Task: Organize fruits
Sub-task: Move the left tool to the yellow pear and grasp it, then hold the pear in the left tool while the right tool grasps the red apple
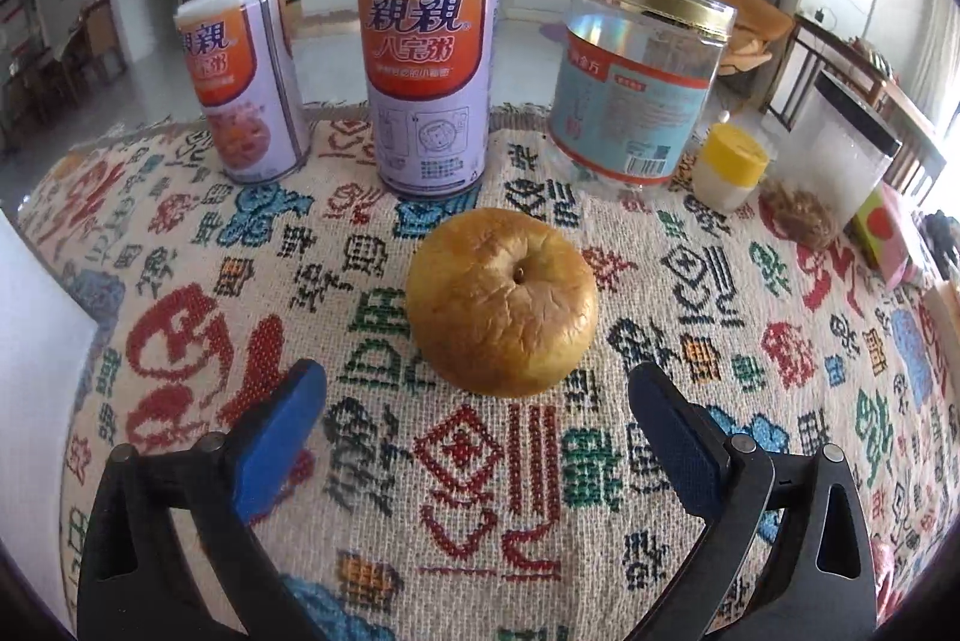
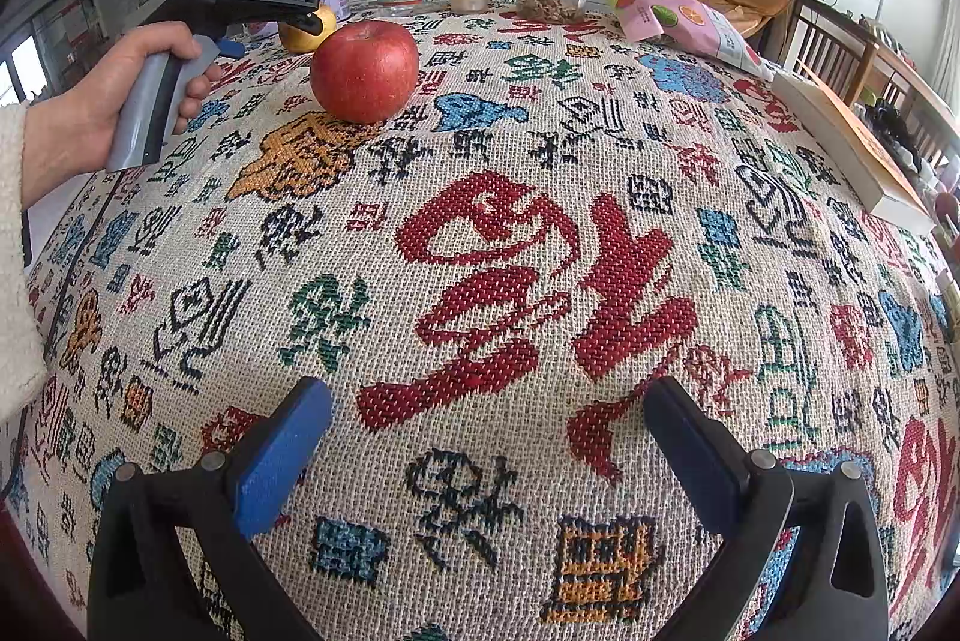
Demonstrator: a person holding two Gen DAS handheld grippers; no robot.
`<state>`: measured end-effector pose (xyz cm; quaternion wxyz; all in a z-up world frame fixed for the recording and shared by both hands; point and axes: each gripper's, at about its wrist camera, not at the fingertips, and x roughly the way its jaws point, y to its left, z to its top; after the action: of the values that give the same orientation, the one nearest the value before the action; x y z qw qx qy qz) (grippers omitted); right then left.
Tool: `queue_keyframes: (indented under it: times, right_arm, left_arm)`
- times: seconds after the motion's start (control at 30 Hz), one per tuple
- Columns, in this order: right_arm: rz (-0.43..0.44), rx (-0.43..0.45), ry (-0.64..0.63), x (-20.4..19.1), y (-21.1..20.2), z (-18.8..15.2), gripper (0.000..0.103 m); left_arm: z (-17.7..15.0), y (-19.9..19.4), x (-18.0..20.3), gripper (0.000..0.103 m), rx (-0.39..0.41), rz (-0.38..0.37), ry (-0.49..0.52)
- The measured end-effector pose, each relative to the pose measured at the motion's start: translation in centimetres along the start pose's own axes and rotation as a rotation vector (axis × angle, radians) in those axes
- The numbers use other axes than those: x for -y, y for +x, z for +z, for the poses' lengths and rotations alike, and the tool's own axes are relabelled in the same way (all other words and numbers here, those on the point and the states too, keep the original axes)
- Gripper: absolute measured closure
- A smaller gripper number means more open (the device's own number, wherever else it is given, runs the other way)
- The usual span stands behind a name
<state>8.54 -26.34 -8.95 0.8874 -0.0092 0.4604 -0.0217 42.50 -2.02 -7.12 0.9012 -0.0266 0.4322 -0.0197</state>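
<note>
Sitting at the centre of the left wrist view, the wrinkled yellow apple (image 1: 503, 302) rests on the patterned woven tablecloth (image 1: 180, 281), just ahead of the left gripper (image 1: 477, 386), whose blue-padded jaws gape wide and empty. Behind it stand two porridge cans (image 1: 429, 71), a clear plastic jar (image 1: 639, 77) and a yellow-capped bottle (image 1: 729, 167). In the right wrist view the red apple (image 2: 364, 72) sits upper left, near the yellow one, with a hand (image 2: 108, 101) gripping the other tool's handle beside it. The right gripper (image 2: 486, 419) is spread wide over bare cloth; a snack bag (image 2: 690, 23) lies at upper right.
</note>
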Motion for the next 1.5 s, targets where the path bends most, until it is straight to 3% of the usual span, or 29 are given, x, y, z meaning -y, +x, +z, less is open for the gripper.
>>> queue_keyframes:
  times: [0.13,0.17,0.2,0.23,0.37,0.53,0.83,1.0,1.07,1.17,1.33,1.4,1.5]
  right_arm:
    - [0.000,0.000,0.000,0.0,0.0,0.0,0.000]
    - [0.000,0.000,0.000,0.0,0.0,0.0,0.000]
    - [0.000,0.000,0.000,0.0,0.0,0.0,0.000]
    - [0.000,0.000,0.000,0.0,0.0,0.0,0.000]
    - [0.000,0.000,0.000,0.0,0.0,0.0,0.000]
    - [0.000,0.000,0.000,0.0,0.0,0.0,0.000]
    - [0.000,0.000,-0.001,0.0,0.1,0.0,0.000]
    - [-0.001,0.000,-0.001,0.0,0.1,0.0,0.000]
    - [0.000,0.000,-0.001,0.0,0.1,0.0,0.000]
    - [0.000,0.000,0.000,0.0,0.1,0.0,0.000]
    - [-0.001,0.000,-0.001,0.0,0.0,0.0,0.000]
    - [-0.001,0.000,-0.001,0.1,0.0,0.0,0.000]
    - [0.001,0.000,0.000,0.0,0.1,-0.1,0.000]
  left_arm:
    - [1.3,1.4,-0.1,0.003,0.020,-0.004,-0.016]
    - [1.4,1.7,-0.1,0.009,0.024,-0.020,-0.016]
    - [1.5,1.9,-0.1,0.028,0.021,-0.051,-0.015]
    - [1.4,2.1,-0.1,0.032,0.004,-0.083,-0.015]
    - [0.2,0.8,-0.1,0.033,0.005,-0.078,0.000]
    - [-4.5,-5.1,-1.1,0.033,-0.024,-0.138,0.037]
    - [-16.4,-17.0,-1.3,0.033,-0.040,-0.199,0.133]
    - [-21.6,-17.3,-2.5,0.032,-0.062,-0.167,0.099]
    - [-22.2,-17.7,-2.8,0.029,-0.008,-0.162,0.079]
    - [-22.5,-18.2,-3.2,0.002,0.048,-0.080,0.091]
    - [-22.9,-16.5,-3.7,0.002,-0.039,-0.074,0.094]
    - [-23.1,-16.3,-3.0,0.000,-0.046,-0.034,0.145]
    - [-23.2,-16.4,-3.2,0.000,-0.045,-0.040,0.141]
